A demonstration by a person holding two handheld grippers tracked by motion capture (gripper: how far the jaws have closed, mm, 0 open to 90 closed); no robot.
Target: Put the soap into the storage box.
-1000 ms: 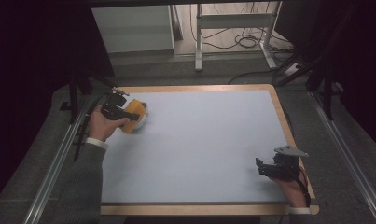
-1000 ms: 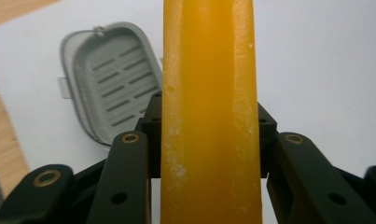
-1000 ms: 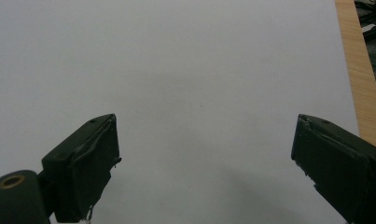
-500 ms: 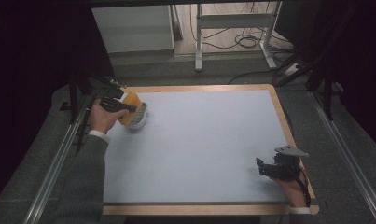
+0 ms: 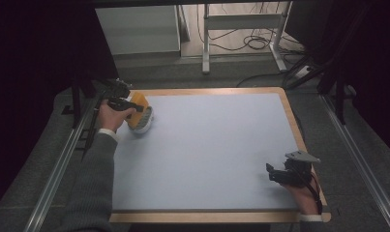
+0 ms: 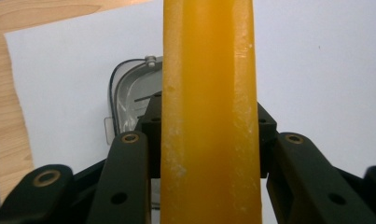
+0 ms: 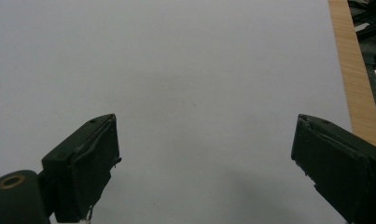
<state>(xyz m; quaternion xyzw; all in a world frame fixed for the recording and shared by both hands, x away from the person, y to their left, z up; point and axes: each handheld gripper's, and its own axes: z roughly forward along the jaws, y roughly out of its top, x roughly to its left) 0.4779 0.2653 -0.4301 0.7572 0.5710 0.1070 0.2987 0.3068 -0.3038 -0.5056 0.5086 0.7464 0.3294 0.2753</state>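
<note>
At the far left corner of the table my left gripper (image 5: 133, 107) is shut on a flat orange slab (image 5: 140, 99), held on edge. In the left gripper view the orange slab (image 6: 209, 60) runs straight up between the two black jaws of that gripper (image 6: 208, 125). Just under it a clear, rounded container (image 5: 143, 121) lies on the white mat; its rim and a small hinge (image 6: 129, 100) show to the left of the slab. My right gripper (image 5: 276, 174) rests near the front right corner, open (image 7: 204, 154), with bare mat between its jaws.
A white mat (image 5: 212, 150) covers the table inside a wooden border (image 5: 299, 130). Metal rails (image 5: 62, 164) run along both sides. Beyond the far edge are a white cabinet (image 5: 137, 29), table legs and cables on the floor.
My left hand has shifted a little toward the far edge and raised the orange slab, so the clear container now shows beneath it. The right gripper has not moved.
</note>
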